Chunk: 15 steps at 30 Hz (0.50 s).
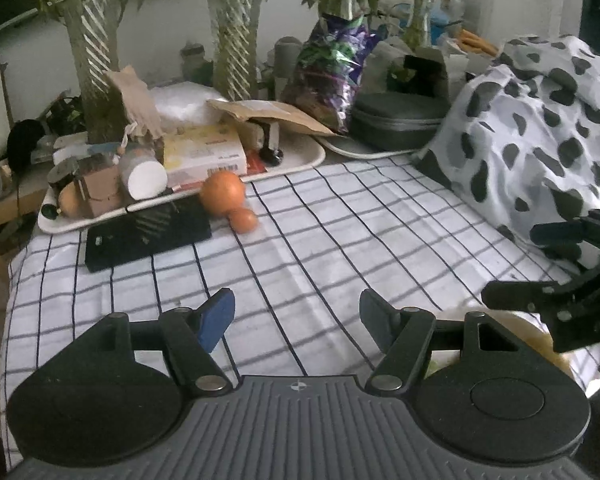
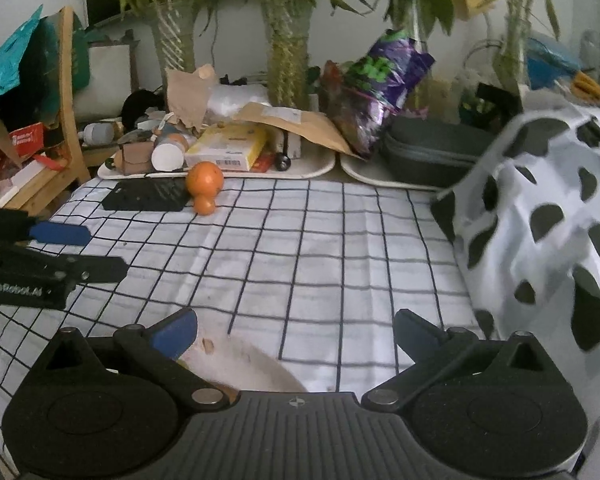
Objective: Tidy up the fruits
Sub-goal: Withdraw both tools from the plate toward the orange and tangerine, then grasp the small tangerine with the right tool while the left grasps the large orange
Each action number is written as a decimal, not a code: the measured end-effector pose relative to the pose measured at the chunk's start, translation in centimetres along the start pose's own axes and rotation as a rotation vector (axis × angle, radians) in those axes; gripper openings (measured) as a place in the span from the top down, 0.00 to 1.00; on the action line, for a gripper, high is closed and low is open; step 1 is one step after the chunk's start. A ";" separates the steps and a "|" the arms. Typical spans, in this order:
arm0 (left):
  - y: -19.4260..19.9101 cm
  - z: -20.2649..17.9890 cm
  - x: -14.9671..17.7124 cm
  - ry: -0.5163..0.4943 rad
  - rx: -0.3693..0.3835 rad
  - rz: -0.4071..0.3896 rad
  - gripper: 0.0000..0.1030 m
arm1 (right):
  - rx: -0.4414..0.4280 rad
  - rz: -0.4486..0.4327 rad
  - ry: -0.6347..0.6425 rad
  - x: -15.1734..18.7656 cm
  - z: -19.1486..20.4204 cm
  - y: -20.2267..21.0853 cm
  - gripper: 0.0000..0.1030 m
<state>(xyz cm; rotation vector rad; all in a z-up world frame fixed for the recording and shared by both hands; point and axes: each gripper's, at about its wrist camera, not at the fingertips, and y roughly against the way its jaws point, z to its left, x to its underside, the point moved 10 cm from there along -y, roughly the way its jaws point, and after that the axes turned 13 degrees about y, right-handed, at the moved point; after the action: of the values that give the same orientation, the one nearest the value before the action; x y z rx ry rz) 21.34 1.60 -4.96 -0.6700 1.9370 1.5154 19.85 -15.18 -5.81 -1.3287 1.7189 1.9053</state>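
While both grippers hang low over the checked cloth (image 1: pixel 340 240), neither has anything between its jaws. The left gripper (image 1: pixel 296 322) stands with its blue-padded fingers (image 1: pixel 216 320) parted about halfway, only bare cloth showing in the gap. The right gripper (image 2: pixel 296 334) is spread wide, its fingers equally empty, and just beneath it sits the rim of a pale bowl (image 2: pixel 256 364), partly hidden by the gripper's body. From the left wrist view the right gripper shows at the right edge; from the right wrist view the left one shows at the left edge, so the two sit side by side.

Well apart from both, at the far side of the cloth, lie the fruits: a large orange (image 1: pixel 222 193) and a small orange (image 1: pixel 244 221), touching each other, the small one nearer to the grippers. They rest just beside a flat black case (image 1: pixel 148 236) and against the edge of a cluttered white tray (image 1: pixel 300 164) holding boxes and a white cylinder. A spotted black-and-white fabric (image 1: pixel 532 128) is heaped along the right side of the cloth. Potted plants (image 2: pixel 284 40) stand along the wall behind the tray.
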 end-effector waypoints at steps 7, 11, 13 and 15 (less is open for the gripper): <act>-1.6 1.6 -2.1 0.014 -0.021 -0.018 0.34 | -0.028 -0.014 0.056 -2.1 0.8 -2.3 0.00; -2.6 2.7 -3.2 0.034 -0.039 -0.022 0.34 | -0.049 -0.028 0.086 -3.4 1.4 -3.7 0.00; -3.0 3.2 -3.7 0.041 -0.043 -0.022 0.34 | -0.060 -0.032 0.100 -4.1 1.7 -4.5 0.00; -3.5 3.8 -4.1 0.046 -0.052 -0.019 0.34 | -0.075 -0.034 0.118 -4.7 2.0 -5.4 0.00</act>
<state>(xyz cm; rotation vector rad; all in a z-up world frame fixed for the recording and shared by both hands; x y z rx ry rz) 27.18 4.60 -5.17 -0.7492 1.9251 1.5562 25.37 -10.16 -6.06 -1.5162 1.6820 1.9254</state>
